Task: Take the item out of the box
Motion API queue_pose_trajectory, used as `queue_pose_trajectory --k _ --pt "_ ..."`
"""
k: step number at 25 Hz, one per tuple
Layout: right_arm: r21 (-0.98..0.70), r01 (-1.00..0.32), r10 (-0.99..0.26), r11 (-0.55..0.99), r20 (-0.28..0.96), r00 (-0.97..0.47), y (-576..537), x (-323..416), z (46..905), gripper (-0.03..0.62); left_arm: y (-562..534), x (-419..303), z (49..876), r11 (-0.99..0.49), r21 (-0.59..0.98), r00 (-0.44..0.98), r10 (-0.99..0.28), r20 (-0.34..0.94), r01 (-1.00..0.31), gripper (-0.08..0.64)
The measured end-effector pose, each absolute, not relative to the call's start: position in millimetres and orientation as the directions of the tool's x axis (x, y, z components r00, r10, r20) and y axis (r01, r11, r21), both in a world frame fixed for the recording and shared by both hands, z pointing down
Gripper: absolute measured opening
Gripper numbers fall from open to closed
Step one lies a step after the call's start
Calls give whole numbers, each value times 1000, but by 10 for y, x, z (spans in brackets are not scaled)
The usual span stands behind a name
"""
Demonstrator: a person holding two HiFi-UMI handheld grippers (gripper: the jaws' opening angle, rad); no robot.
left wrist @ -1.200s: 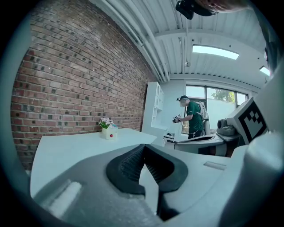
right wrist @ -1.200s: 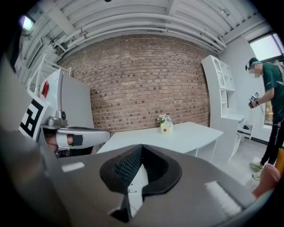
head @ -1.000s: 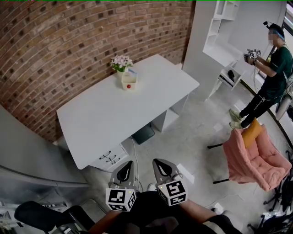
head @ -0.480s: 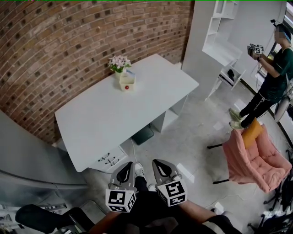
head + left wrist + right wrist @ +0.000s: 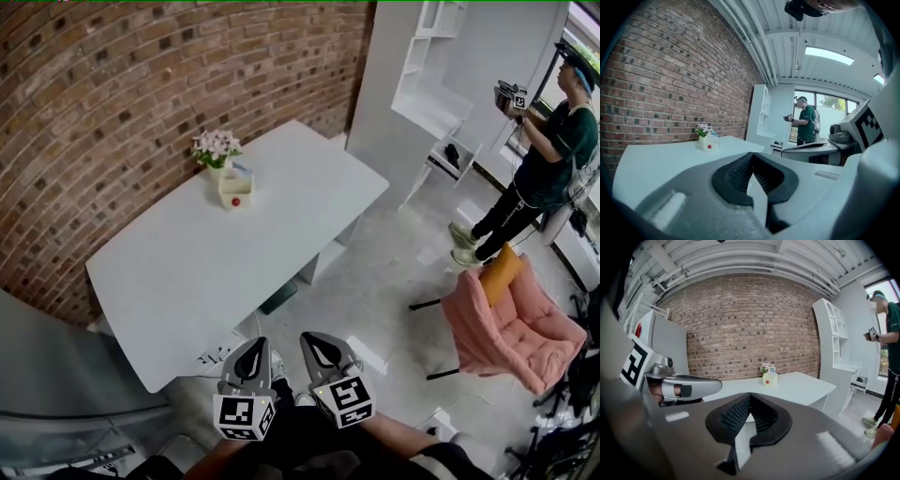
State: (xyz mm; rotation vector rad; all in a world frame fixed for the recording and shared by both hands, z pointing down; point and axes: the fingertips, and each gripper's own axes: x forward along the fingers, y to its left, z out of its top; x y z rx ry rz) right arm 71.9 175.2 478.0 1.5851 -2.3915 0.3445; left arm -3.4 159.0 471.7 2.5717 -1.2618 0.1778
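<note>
Jaws together, nothing held, on left gripper and right gripper, side by side off near edge of white table. Cream box far across it, just beside flowers; red dot on front, print too small to read

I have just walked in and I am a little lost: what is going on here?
A person holds a two-jaw tool in each hand, short of the long white table. The left tool and the right tool are both shut and empty. The small cream box with a red dot stands far down the table, beside pale pink flowers; neither tool is near it yet.
</note>
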Motion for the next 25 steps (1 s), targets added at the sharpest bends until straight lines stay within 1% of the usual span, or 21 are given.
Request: queue_pose_trajectory --k 11,18,25 --pt "-75 -935 -864 347 361 -350 899 806 4891 2 712 -35 4828 -581 197 614 -746 258 -790 5" --pt "-58 -937 -866 344 366 -341 457 746 4830 2 239 -30 4728 -601 198 632 -736 242 -775 5" --pt "-21 -934 -871 356 355 -340 134 591 4697 2 -72 -173 4629 -599 201 631 -745 215 -775 5"
